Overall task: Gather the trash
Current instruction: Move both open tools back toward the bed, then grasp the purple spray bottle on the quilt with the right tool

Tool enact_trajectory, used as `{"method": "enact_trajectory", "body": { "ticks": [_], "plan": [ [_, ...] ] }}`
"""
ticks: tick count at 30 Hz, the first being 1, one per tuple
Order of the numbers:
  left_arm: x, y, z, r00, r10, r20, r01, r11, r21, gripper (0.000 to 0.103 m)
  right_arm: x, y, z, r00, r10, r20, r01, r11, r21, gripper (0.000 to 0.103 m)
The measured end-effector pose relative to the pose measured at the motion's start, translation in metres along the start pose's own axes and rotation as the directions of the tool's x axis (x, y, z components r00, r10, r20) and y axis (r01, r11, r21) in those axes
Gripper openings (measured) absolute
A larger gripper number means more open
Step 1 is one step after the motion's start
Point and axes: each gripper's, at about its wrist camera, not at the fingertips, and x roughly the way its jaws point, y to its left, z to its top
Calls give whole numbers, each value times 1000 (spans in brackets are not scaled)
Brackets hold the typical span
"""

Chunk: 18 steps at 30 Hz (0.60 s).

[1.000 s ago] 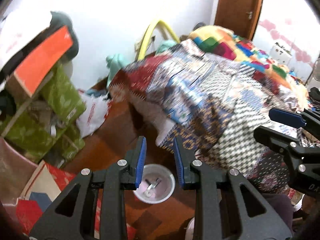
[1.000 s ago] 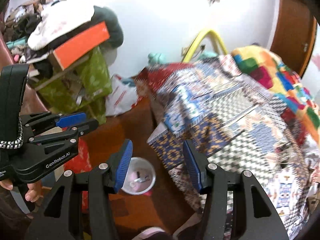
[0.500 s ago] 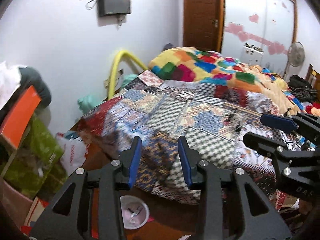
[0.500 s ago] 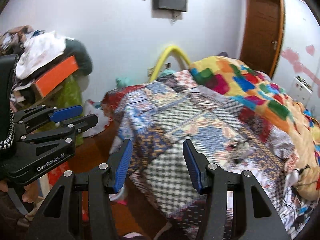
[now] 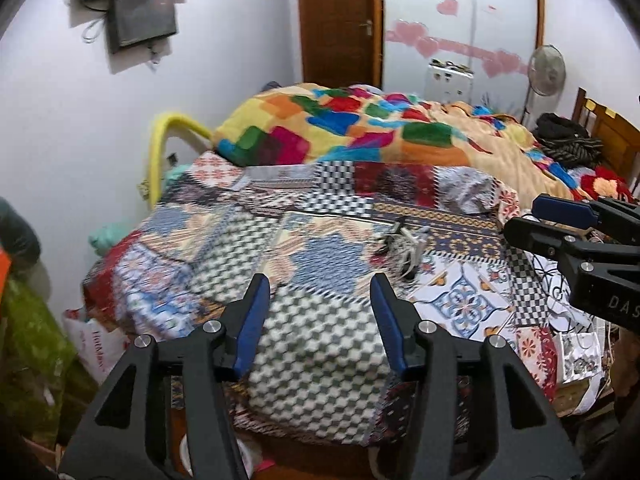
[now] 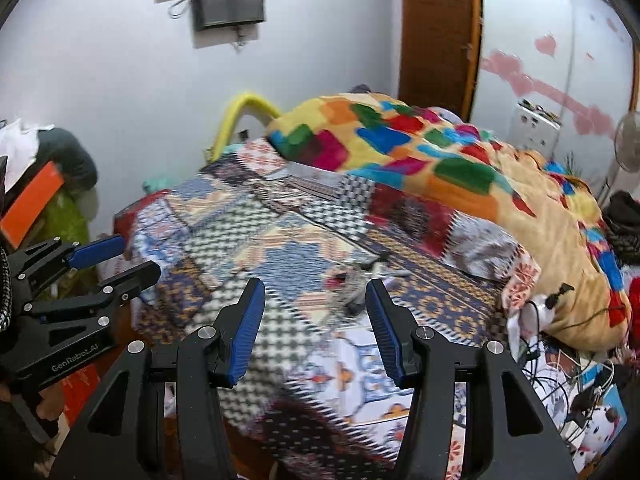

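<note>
The patchwork bedspread (image 5: 320, 240) combines grey-white checks, blue-cream diamonds and red panels; the fleece blanket (image 5: 380, 132) shows yellow, green, red, blue and orange blocks; the curved foam tube (image 6: 236, 112) is yellow.

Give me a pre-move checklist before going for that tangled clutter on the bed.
1. Left tongs open and empty: ok.
2. Right tongs open and empty: ok.
3. Clutter in sight on the quilt: ok, it lies ahead of both tongs.
4. What the clutter is, trash or cables: cannot tell, too blurred.
5. Path over the quilt to the clutter free of obstacles: ok.
6. Trash container in view for the drop: not ok, none shows in either view.
</note>
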Motion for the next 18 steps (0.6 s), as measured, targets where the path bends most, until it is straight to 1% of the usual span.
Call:
{"method": "enact_trajectory", "body": {
  "ticks": [1, 2, 5, 9, 13, 18],
  "plan": [
    [7, -5, 2, 1000, -8, -5, 8, 1000, 2, 53, 4, -5, -1, 1000, -9, -6, 9, 1000, 1, 49],
    [17, -10, 5, 1000, -18, -12, 18, 1000, 7, 53, 9, -12, -2, 1000, -19, -17, 19, 1000, 4, 52],
    [42, -21, 10, 998, -46, -40, 47, 999, 8, 54, 22, -30, -8, 999, -34, -41, 35, 999, 21, 58],
    [80, -30, 12, 993, -81, -84, 80, 997, -9, 54, 46, -53, -19, 995, -50, -89, 54, 997, 47, 58],
    [115, -37, 13, 984, -124, -125, 120, 992, -36, 54, 72, -72, -30, 990, -33, -138, 46, 994, 95, 58],
    [154, -50, 8, 975, -151, -165, 149, 989, -27, 54, 101, -87, -38, 984, -25, -178, 48, 991, 128, 58]
  ]
}}
